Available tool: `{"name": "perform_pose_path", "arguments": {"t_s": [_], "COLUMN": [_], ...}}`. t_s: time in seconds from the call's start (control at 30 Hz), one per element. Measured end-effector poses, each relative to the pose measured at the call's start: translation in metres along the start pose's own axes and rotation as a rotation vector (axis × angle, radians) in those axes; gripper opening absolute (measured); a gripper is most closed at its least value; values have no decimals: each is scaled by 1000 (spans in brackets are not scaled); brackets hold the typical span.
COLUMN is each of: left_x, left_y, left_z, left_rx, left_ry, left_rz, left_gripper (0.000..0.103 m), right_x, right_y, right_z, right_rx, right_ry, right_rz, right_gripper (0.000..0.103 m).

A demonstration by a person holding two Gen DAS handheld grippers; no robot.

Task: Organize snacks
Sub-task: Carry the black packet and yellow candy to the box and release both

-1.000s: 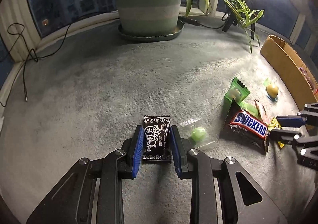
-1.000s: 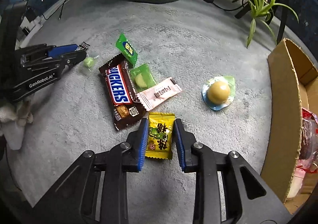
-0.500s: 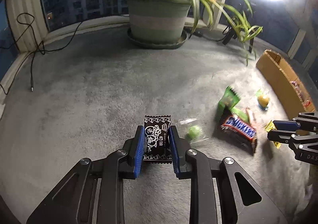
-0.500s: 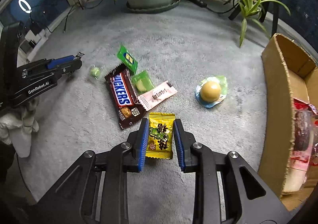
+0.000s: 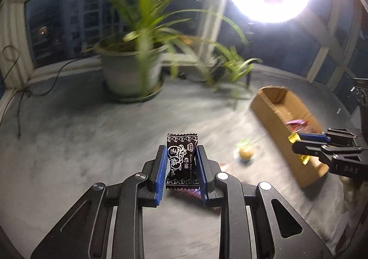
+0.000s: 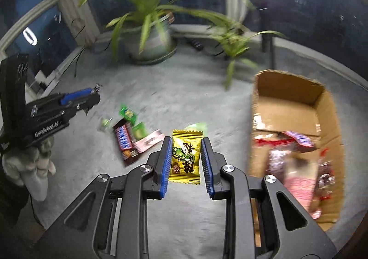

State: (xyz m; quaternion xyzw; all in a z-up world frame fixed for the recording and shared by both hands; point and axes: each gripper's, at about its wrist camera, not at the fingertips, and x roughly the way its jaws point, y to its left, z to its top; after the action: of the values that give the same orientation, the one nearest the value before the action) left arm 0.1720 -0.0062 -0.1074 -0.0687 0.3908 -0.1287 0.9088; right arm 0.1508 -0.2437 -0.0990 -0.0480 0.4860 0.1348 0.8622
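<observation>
A black candy (image 5: 181, 162) is clamped between the blue pads of the left gripper (image 5: 180, 168), at the centre of the left wrist view, clear of the grey surface (image 5: 69, 155). A yellow candy (image 6: 185, 156) is pinched in the same way by the right gripper (image 6: 186, 160), at the centre of the right wrist view. To the right of it a cardboard box (image 6: 322, 107) is seen, open at the top, with blurred red and pink packets inside. At centre left of that view a Snickers bar (image 6: 125, 144), green packets (image 6: 127, 113) and a pink wrapper (image 6: 149, 141) are left lying together on the surface. A round yellow sweet (image 5: 246, 153) is seen on the surface right of centre in the left view. A potted plant (image 6: 149, 38) is seen at the top, by the dark window.
</observation>
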Motion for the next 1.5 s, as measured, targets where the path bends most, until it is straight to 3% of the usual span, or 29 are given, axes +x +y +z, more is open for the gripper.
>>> {"name": "perform_pose_path", "arguments": {"t_s": [0.4,0.7,0.93,1.07,1.5], "left_x": [41,86,102,102,72], "left_y": [-107,-173,-195,-200,-182], "left_z": [46,61,60,60,58], "left_rx": [37,75,90,97,90], "left_ry": [-42,8,41,49,24], "left_rz": [-139,-183,-181,-175,-181], "left_gripper": [23,23,24,39,40], "right_x": [-17,0,3,-4,-31], "right_y": [-99,-143,-156,-159,-137], "right_z": [15,12,8,6,2], "right_rx": [74,92,107,119,133], "right_ry": [-36,0,11,-13,-55], "right_rz": [-90,-102,-82,-99,-98], "right_gripper": [26,26,27,57,66]}}
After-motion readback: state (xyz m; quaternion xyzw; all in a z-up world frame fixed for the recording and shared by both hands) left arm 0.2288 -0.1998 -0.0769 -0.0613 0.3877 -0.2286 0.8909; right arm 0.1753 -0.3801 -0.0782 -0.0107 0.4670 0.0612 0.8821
